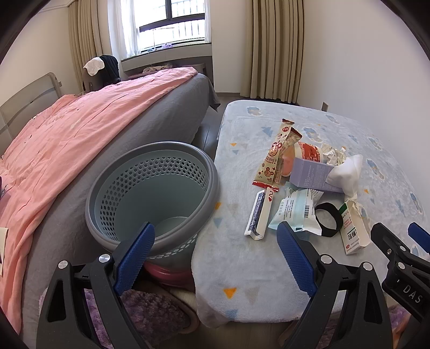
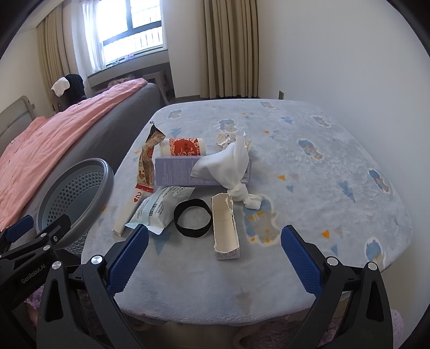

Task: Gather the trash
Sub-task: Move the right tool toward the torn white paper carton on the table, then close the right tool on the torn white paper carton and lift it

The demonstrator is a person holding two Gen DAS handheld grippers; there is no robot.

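Trash lies on a table under a light blue blanket: a torn white carton, a black band, a pale wipe packet, a knotted white tissue, a purple box, a red-and-white cup, snack wrappers and a thin white stick pack. A grey perforated bin stands left of the table and looks empty. My left gripper is open, between bin and trash. My right gripper is open, just short of the carton.
A bed with a pink cover lies left of the bin. A window and beige curtains are at the back. A purple fuzzy rug is on the floor below the table. A white wall is on the right.
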